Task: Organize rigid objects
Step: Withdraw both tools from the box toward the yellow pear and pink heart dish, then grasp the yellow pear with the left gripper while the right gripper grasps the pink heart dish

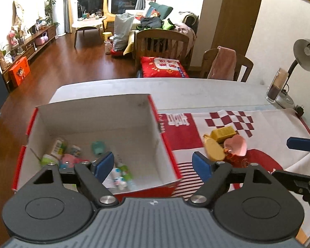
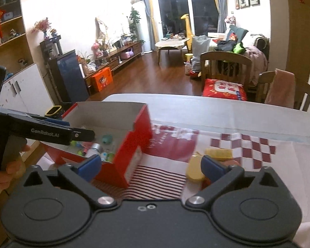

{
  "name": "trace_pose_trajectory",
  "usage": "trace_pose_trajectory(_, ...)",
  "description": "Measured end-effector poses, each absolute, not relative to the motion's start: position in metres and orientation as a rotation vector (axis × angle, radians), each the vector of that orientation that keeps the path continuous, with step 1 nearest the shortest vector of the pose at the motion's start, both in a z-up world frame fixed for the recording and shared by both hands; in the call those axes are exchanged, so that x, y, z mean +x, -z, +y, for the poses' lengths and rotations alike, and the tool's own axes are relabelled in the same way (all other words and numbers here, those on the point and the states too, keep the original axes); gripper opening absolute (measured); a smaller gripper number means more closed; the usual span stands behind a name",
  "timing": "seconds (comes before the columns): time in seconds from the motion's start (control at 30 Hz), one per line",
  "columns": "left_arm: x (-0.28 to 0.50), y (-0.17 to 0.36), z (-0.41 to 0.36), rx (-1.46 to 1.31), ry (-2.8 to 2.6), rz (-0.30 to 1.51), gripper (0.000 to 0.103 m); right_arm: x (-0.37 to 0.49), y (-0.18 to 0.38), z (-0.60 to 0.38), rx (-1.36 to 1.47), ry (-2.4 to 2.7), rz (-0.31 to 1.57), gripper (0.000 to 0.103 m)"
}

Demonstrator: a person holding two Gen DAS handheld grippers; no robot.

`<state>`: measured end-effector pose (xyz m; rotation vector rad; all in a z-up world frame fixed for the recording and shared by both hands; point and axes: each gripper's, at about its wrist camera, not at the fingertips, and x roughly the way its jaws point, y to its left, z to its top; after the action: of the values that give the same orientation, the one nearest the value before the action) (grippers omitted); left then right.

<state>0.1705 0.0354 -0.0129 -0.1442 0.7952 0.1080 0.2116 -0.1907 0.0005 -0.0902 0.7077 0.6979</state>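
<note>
The surface [image 1: 196,91] carries a red box [image 1: 167,144] of small bottles [image 1: 57,146] under the left tongs [image 1: 153,165], spread wide and empty. The right tongs [image 2: 150,165] gape empty too; just ahead lie a yellow block [image 1: 223,133], oval [image 1: 214,149] and pink heart [image 1: 236,144].
</note>
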Motion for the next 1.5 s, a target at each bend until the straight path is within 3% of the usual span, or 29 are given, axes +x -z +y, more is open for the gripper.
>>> trace_pose_trajectory(0.63,0.23,0.067,-0.072,-0.116,-0.07,0.853,0.082,0.255,0.039,-0.275,-0.157,-0.602,0.758,0.102)
trace_pose_trajectory(1.2,0.276,0.136,-0.108,-0.019,-0.093,0.914,0.082,0.318,0.086,-0.283,-0.216,-0.587,0.823,0.098)
trace_pose_trajectory(1.5,0.298,0.162,-0.11,0.016,-0.118,0.954,0.082,0.35,0.112,-0.269,-0.227,-0.568,0.874,0.084)
